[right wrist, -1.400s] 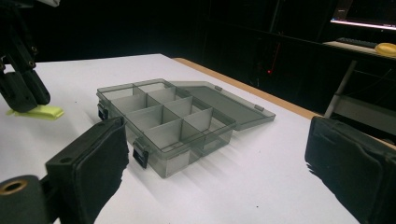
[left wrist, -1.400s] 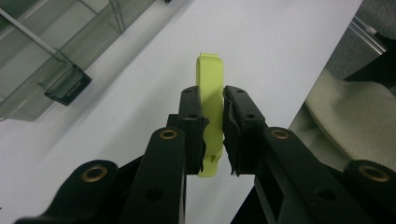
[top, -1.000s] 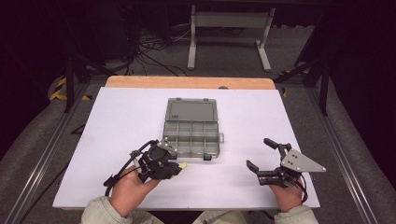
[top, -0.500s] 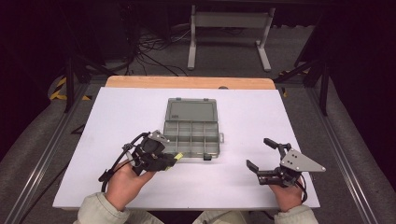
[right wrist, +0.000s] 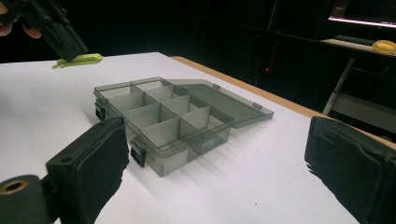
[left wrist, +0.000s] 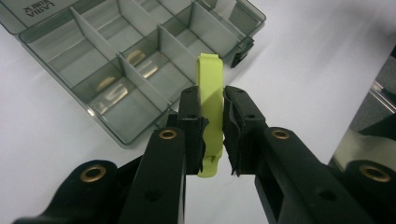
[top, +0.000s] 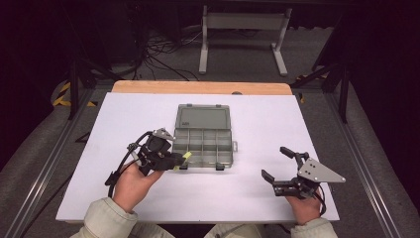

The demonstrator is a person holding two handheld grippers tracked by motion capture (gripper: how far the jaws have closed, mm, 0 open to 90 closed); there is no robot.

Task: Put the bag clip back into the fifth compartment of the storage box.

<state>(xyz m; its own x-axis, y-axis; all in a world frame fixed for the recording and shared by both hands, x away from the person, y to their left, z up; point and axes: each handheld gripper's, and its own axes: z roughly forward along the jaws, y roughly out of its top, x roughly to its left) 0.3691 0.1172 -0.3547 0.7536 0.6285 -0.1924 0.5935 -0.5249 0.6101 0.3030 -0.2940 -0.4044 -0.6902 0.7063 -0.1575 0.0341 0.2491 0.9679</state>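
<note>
Left gripper (top: 179,159) pinches a yellow-green clip (left wrist: 211,116); right gripper (top: 278,167) waits with its jaws wide apart.

In the left gripper view the two black jaws press on the flat sides of the clip, which stands upright between them, with its top end above the jaw tips and its lower end showing under them. In the high view the clip (top: 186,156) is at the near left corner of the grey compartment box (top: 204,136), which lies in the middle of the white table (top: 297,124) with its lid folded open to the far side. The right gripper is near the right front of the table, well apart from the box; its jaws are spread and hold nothing. In the right gripper view the box (right wrist: 173,123) lies between the two pads.
</note>
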